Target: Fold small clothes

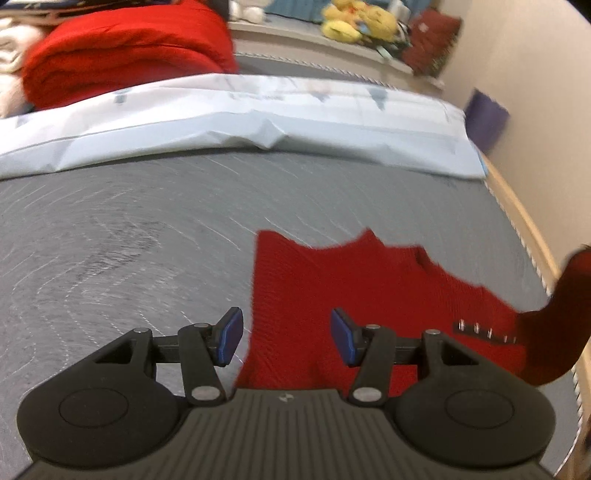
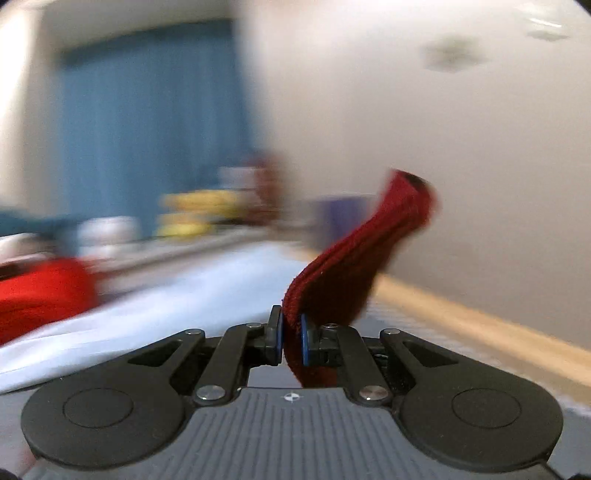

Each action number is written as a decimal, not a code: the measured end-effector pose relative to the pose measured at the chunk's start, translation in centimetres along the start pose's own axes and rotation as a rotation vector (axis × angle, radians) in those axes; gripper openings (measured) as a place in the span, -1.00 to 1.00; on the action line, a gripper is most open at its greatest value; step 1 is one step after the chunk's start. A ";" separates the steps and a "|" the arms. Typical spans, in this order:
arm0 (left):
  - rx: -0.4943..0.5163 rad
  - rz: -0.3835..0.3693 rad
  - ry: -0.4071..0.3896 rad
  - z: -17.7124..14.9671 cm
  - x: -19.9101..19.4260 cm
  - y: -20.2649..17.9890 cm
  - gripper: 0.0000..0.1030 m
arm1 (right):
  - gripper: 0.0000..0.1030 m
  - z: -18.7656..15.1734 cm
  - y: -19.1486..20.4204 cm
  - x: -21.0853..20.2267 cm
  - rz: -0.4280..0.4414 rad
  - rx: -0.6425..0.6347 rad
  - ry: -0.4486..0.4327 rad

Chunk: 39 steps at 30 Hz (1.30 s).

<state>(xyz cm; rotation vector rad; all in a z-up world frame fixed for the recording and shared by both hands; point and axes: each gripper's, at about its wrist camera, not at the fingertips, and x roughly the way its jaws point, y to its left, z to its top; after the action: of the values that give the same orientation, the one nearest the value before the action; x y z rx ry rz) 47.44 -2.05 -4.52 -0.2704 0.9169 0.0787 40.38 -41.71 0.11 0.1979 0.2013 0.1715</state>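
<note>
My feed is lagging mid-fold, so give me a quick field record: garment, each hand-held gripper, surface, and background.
garment: red knit sweater, body flat on the bed, one sleeve lifted
left hand-held gripper: open, over the sweater's lower part, holding nothing
right hand-held gripper: shut on the sleeve
surface: grey quilted mattress
background: pale blue sheet, red blanket, yellow plush toys

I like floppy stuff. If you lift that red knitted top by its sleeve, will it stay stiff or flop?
Probably flop: the sleeve pinched in the right gripper already bends and droops. The red knitted top lies limp on the mattress, so it likely drapes and seems light.
</note>
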 end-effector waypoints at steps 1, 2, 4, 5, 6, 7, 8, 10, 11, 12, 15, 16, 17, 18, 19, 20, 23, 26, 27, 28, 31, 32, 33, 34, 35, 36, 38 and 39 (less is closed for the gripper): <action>-0.020 -0.003 -0.004 0.3 -0.2 0.5 0.12 | -0.77 -0.8 3.1 0.2 0.102 0.013 0.067; -0.043 -0.006 -0.008 0.6 -0.4 1.1 0.12 | -0.73 -1.6 5.2 0.4 0.164 0.025 0.128; -0.077 -0.014 -0.006 1.0 -0.6 1.9 0.12 | -0.61 -3.2 8.3 0.9 0.199 0.039 0.290; -0.091 -0.019 -0.005 1.2 -0.7 2.3 0.10 | -0.60 -3.4 9.0 0.7 0.188 0.053 0.342; -0.102 -0.025 -0.002 1.2 -0.7 2.5 0.01 | -0.54 -3.1 9.3 0.0 0.180 0.075 0.352; -0.116 -0.041 0.006 1.3 -0.7 2.7 -0.04 | -0.49 -2.5 9.1 -0.9 0.161 0.098 0.344; -0.123 -0.060 0.013 1.3 -0.5 2.8 -0.09 | -0.34 -1.7 8.8 -2.0 0.138 0.114 0.332; -0.125 -0.082 0.029 1.1 0.0 2.9 -0.14 | -0.13 -0.3 7.2 -3.8 0.080 0.156 0.279; -0.127 -0.089 0.042 0.9 0.4 2.8 -0.14 | -0.07 0.2 6.2 -4.6 0.060 0.180 0.249; -0.131 -0.097 0.061 0.7 1.0 2.8 -0.14 | -0.05 0.5 5.0 -4.8 0.033 0.202 0.225; -0.148 -0.125 0.130 -0.5 3.2 2.7 -0.14 | -0.05 0.4 2.7 -5.3 -0.080 0.182 0.169; -0.161 -0.140 0.166 -1.0 4.3 2.7 -0.14 | -0.05 0.4 2.3 -4.9 -0.126 0.126 0.171; -0.172 -0.150 0.198 -1.4 5.1 2.7 -0.14 | -0.05 0.1 1.9 -4.5 -0.165 0.067 0.165; -0.183 -0.155 0.228 -1.9 6.1 2.7 -0.14 | -0.05 -0.1 1.5 -4.2 -0.205 0.009 0.153; -0.191 -0.156 0.249 -2.3 6.9 2.8 -0.14 | -0.05 -0.5 1.2 -3.9 -0.236 -0.032 0.145; -0.200 -0.159 0.267 -2.6 7.7 3.0 -0.14 | -0.05 -0.7 0.6 -3.5 -0.267 -0.065 0.141; -0.228 -0.178 0.319 -3.7 9.6 3.0 -0.14 | -0.05 -0.3 -1.9 -2.8 -0.363 -0.085 0.152; -0.192 -0.184 0.325 -4.1 10.2 2.2 -0.17 | -0.05 0.7 -5.5 -3.3 -0.455 -0.071 0.128; -0.164 -0.179 0.316 -4.1 10.1 1.8 -0.39 | -0.05 1.1 -6.6 -3.5 -0.486 -0.053 0.119; -0.129 -0.163 0.301 -4.2 10.0 1.3 -0.62 | -0.05 1.9 -7.9 -4.1 -0.522 -0.017 0.102; -0.037 -0.144 0.219 -3.6 8.8 0.1 -0.89 | -0.05 3.5 -10.6 -6.1 -0.571 0.101 0.089; -0.015 -0.133 0.171 -3.2 7.9 -0.1 -0.90 | -0.05 4.3 -11.0 -6.7 -0.571 0.136 0.094; 0.004 -0.117 0.117 -2.7 7.0 -0.3 -0.90 | -0.05 5.3 -10.9 -7.6 -0.565 0.166 0.119; 0.023 -0.086 0.052 -2.1 6.0 -0.5 -0.90 | -0.05 6.7 -10.4 -8.6 -0.546 0.198 0.134; 0.046 -0.046 -0.001 -1.8 5.2 -0.6 -0.91 | -0.04 8.2 -9.6 -10.2 -0.490 0.221 0.107; 0.069 -0.006 -0.046 -1.6 4.5 -0.7 -0.91 | -0.04 9.5 -8.4 -11.6 -0.425 0.235 0.081; 0.072 0.042 -0.087 -1.4 4.1 -0.4 -0.90 | 0.05 11.8 -6.6 -14.4 -0.255 0.293 0.042; 0.062 0.045 -0.077 -1.5 4.3 -0.2 -0.89 | 0.17 12.5 -5.7 -15.5 -0.170 0.317 0.015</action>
<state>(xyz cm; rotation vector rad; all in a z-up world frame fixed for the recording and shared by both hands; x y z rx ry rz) 48.94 -2.89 -8.78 -0.1883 0.8479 0.1015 28.98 -52.29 13.69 0.4925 0.2591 -0.0293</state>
